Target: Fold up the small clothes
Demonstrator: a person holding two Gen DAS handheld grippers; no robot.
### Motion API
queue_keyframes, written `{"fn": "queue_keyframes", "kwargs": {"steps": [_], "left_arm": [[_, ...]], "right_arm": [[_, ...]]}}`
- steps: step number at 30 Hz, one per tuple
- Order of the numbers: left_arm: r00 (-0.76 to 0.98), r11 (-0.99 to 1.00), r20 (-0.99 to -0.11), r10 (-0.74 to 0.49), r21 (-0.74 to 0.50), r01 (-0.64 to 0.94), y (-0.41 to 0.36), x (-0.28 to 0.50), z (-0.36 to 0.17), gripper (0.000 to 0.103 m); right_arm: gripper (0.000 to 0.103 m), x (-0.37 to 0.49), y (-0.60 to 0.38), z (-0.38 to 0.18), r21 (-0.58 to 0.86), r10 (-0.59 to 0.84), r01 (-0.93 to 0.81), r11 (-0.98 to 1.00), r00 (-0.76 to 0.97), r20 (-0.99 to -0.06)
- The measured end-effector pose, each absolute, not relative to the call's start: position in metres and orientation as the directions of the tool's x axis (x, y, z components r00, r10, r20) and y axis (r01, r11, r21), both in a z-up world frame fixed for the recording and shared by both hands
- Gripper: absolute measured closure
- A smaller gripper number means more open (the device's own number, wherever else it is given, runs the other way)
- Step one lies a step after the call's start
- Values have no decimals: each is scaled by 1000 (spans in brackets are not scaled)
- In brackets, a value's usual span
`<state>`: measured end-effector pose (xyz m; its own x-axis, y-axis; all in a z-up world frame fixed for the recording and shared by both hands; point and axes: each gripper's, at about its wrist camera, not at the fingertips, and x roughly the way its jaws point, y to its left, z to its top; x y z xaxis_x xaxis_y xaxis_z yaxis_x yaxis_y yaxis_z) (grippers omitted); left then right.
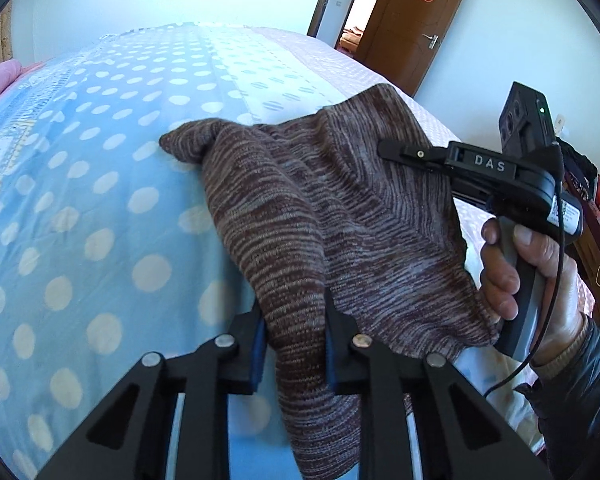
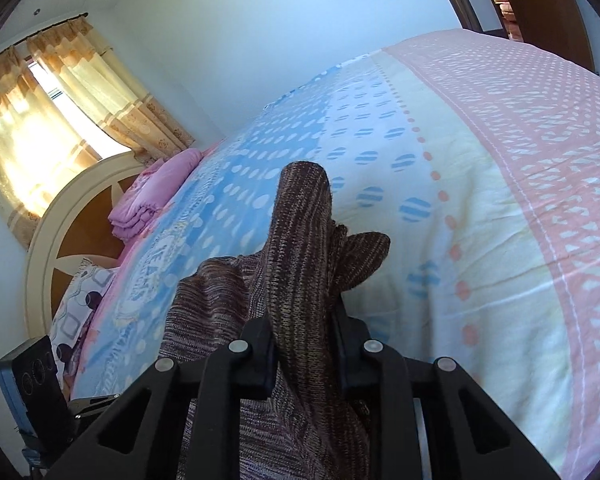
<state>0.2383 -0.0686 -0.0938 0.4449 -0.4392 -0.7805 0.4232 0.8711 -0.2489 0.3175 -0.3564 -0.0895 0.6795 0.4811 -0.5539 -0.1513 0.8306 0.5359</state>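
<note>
Left gripper (image 1: 295, 344) clamped on a bunched edge of a brown marled knit (image 1: 320, 208), cloth pinched tight between both blue-padded jaws. Right gripper (image 2: 305, 346) likewise clamped on a thick rolled fold of the same knit, seen in the left view as a black tool held in a hand (image 1: 516, 276), biting the cloth's upper right edge. Knit strung between the two grippers and raised, draping down from both grips toward the bed (image 1: 80, 168), with one rounded end reaching out over the blue dotted sheet, seemingly resting on it. Long axis running roughly from gripper to gripper, across the near edge of the bed. Neither hand clearly nearer: both already on the cloth, so the likely next move, carrying the held edge forward over the bed to lay a fold, depends on keeping the two grips level and the span taut. Hard to make out: what kind of garment this is, and where hem or sleeves lie. Lower part cut off by the bottom of both views; far side of the drape hidden behind its own folds. Folded pink bedding (image 2: 148, 196) well apart, near the headboard.
</note>
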Motion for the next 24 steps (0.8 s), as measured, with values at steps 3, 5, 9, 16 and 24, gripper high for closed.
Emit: {"fn": "queue_keyframes", "kwargs": {"steps": [3, 5, 9, 16, 24], "left_arm": [[451, 875, -781, -432, -242, 419, -58, 231, -92, 79], [456, 879, -782, -424, -233, 417, -52, 225, -91, 80], [467, 885, -781, -415, -226, 408, -35, 213, -88, 80], [503, 901, -771, -391, -207, 382, -3, 191, -82, 80], [538, 919, -762, -360, -191, 344, 33, 170, -78, 80]], "right_arm": [[81, 308, -343, -87, 526, 486, -170, 833, 679, -551], [81, 301, -336, -87, 536, 498, -177, 825, 676, -544], [81, 290, -318, -88, 552, 518, -189, 812, 669, -533], [81, 272, -278, -85, 571, 561, -230, 788, 653, -510], [81, 262, -230, -79, 579, 604, -281, 765, 625, -495]]}}
